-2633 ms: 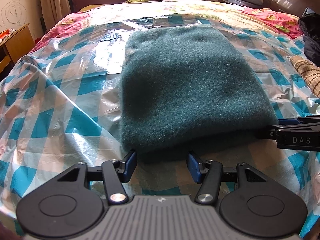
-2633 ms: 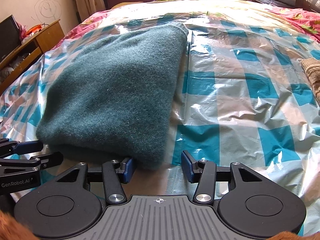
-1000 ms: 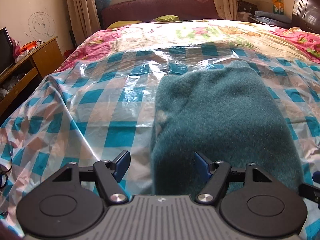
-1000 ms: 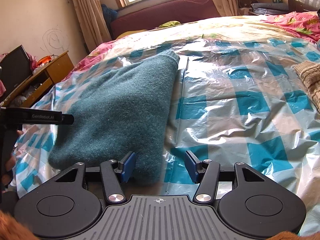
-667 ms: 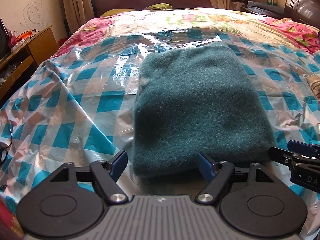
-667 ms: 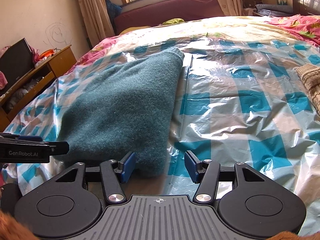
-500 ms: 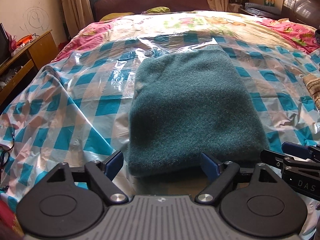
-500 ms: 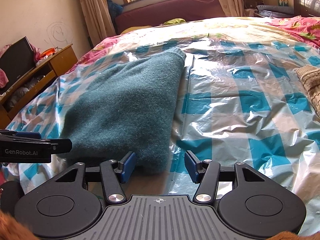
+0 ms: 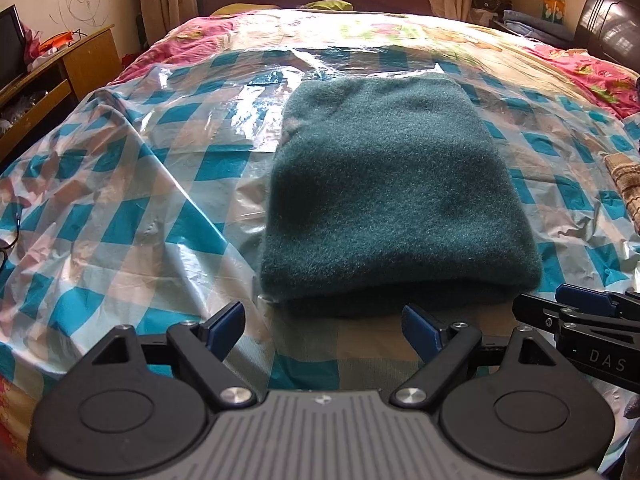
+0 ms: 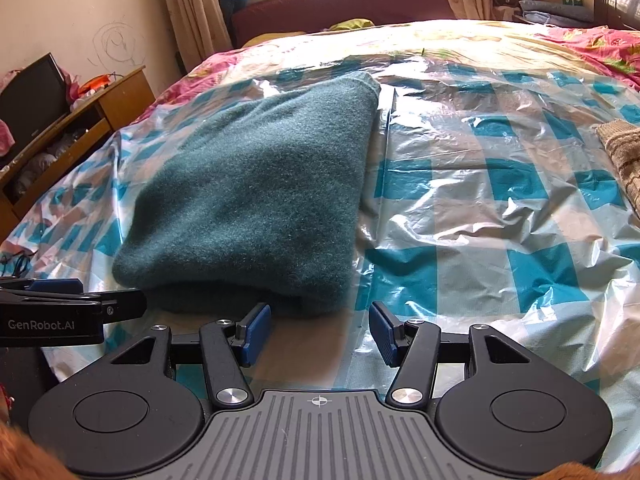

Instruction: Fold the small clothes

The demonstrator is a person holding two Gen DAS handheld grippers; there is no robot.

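The left gripper [image 9: 324, 330] has drawn back toward the near edge of the bed and its jaws have just been opening: they now stand spread wide, with only the checked plastic sheet [image 9: 132, 216] showing between the blue pads and the sweater [image 9: 392, 200] lying just beyond them, untouched. A second ago the sweater's left corner sat right between those pads and the cloth filled the lower part of the view; now its whole near fold is clear of the jaws. I read that as a let-go after laying or squaring the fold, so this fold looks finished or close to it

The right gripper [image 10: 318, 334] sits in much the same place as before, jaws partly apart and gripping nothing, its left pad just short of the sweater's near right corner. Each gripper shows at the edge of the other's view, one at each near corner

The sweater [image 10: 256, 204] lies flat as a thick dark green rectangle on the plastic sheet [image 10: 500, 200], rounded fold facing the grippers. Compared with the earliest frames it has the same folded shape. A brown knitted piece [image 10: 624, 156] waits at the right edge, well apart, perhaps next
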